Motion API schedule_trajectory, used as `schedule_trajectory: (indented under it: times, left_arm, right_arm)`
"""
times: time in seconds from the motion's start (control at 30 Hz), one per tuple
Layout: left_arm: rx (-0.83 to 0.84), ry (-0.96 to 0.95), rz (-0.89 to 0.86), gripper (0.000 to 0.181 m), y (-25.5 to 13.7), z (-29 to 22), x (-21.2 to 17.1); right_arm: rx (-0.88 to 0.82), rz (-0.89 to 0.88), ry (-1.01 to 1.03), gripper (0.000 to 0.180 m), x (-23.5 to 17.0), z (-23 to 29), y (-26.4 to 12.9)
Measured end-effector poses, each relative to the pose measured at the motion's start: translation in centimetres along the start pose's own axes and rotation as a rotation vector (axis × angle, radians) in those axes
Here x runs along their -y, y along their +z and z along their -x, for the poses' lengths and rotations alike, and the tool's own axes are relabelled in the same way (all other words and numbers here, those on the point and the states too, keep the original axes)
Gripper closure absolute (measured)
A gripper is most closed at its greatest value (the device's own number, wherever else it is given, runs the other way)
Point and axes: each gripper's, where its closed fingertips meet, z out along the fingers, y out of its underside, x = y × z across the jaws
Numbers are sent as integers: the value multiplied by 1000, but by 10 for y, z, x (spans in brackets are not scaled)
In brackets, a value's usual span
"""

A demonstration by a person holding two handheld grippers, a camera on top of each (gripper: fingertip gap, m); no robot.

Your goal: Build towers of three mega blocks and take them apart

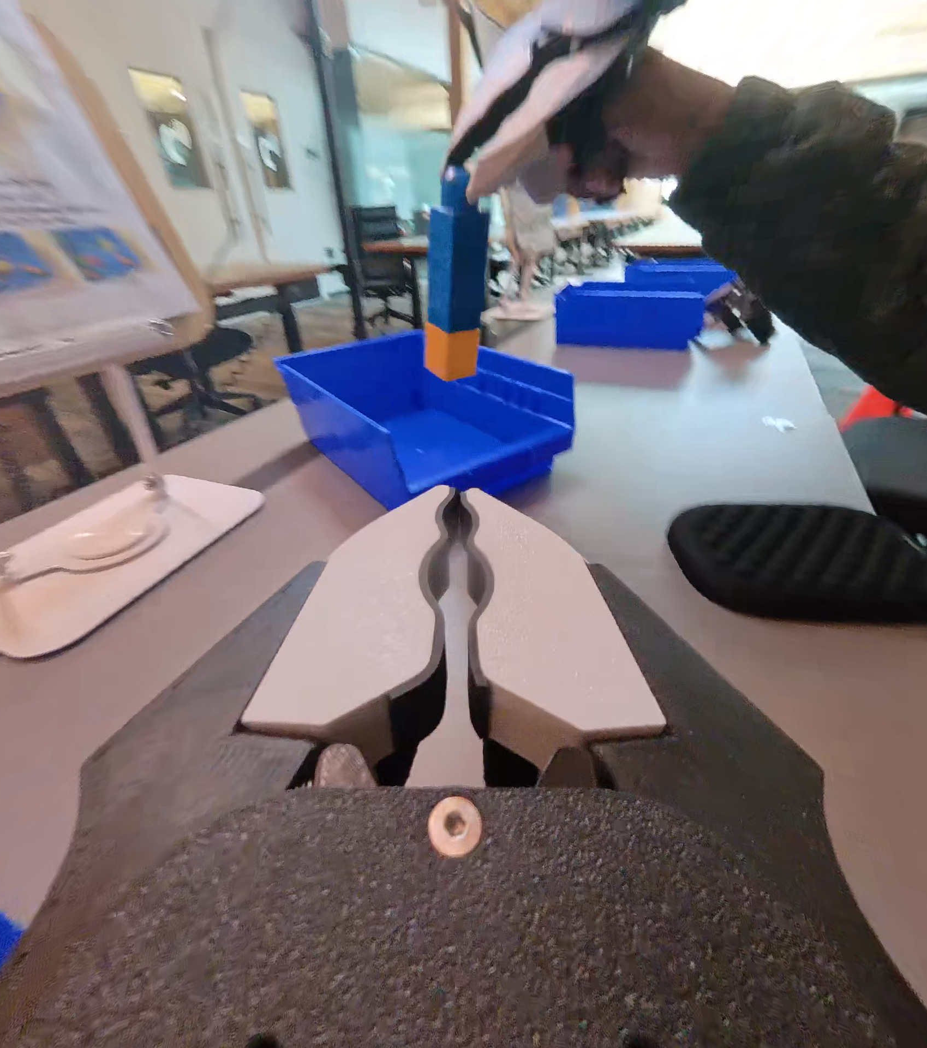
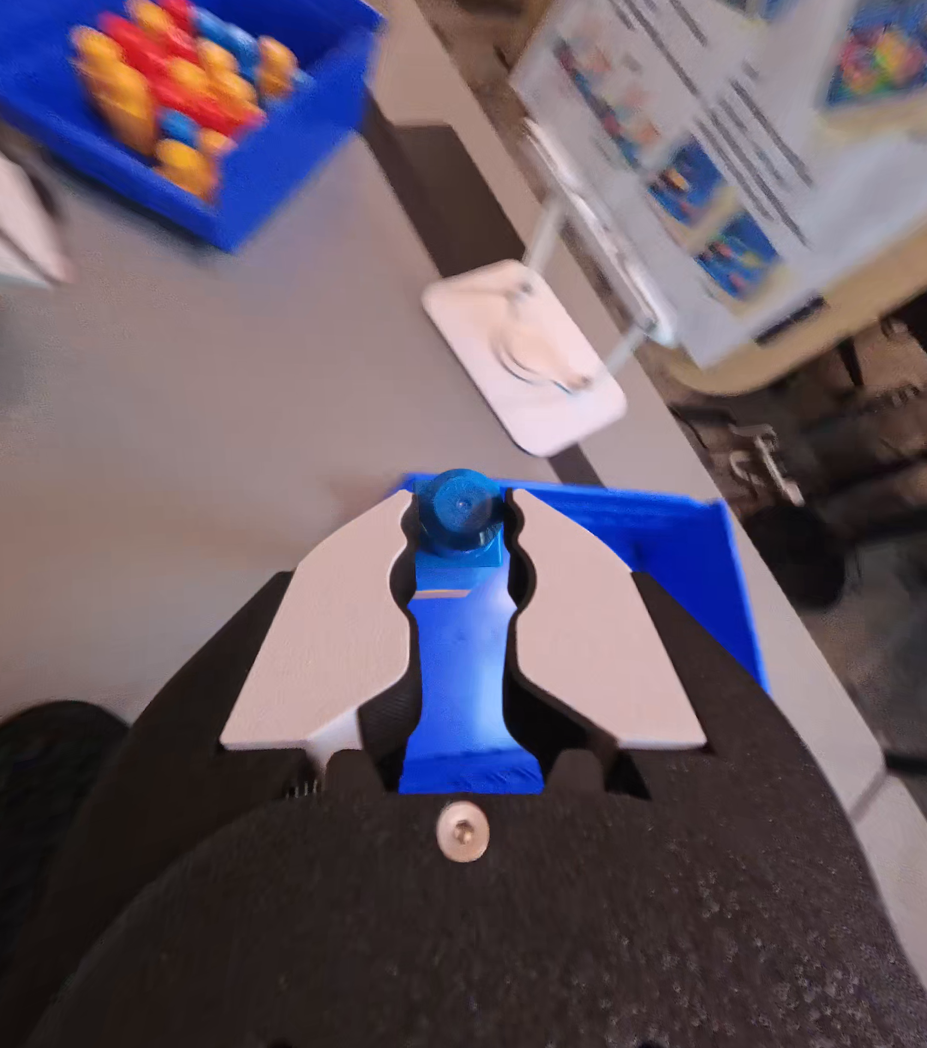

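Right gripper clamps blue-and-orange tower by top stud, upper centre, above blue bin; left gripper clenched, empty.

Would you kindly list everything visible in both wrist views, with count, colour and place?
Block tower: one, blue blocks over an orange one, hanging above the near bin.
Near bin: one, blue, no blocks visible inside, mid-table.
Block bin: one, blue, holding red, orange and blue blocks, on the table.
Far bins: two, blue, farther along the table.
Sign stand: one, white base, printed sheet, table edge.
Black pad: one, right table edge.
Table: one, grey.
Right claw: shut on the tower's top stud.
Left claw: shut, empty.
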Motion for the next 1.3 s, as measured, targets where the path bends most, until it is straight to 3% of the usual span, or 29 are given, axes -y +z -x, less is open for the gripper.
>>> schedule_trajectory:
  times: [0.13, 0.27, 0.47, 0.7, 0.87, 1.0, 1.13, 1.3]
  left_arm:
    - [59, -22, -31, 181, -4, 11, 5]
    - [52, 22, 5, 181, -1, 8, -5]
    - [30, 50, 62, 181, 7, 5, -24]
    - [-35, -91, 52, 181, 9, 6, -31]
    - [-40, -101, 67, 181, 12, 7, -38]
    - [-46, -100, 80, 181, 13, 6, -41]
    - [-18, -106, 46, 181, 8, 10, -30]
    - [89, -87, -16, 181, -7, 27, -8]
  right_arm:
    - [-67, 99, 125, 151, -38, -88, 33]
    - [-110, 88, 220, 151, -69, -142, 80]
    - [-85, 72, 261, 151, -90, -176, 137]
    - [-56, 65, 267, 151, -107, -195, 166]
    - [-56, 16, 303, 150, -107, -201, 169]
    - [-100, 39, 311, 134, -102, -201, 158]
    - [-184, -155, 298, 134, -43, -186, 112]
    - [-197, -421, 217, 113, 32, -83, 57]
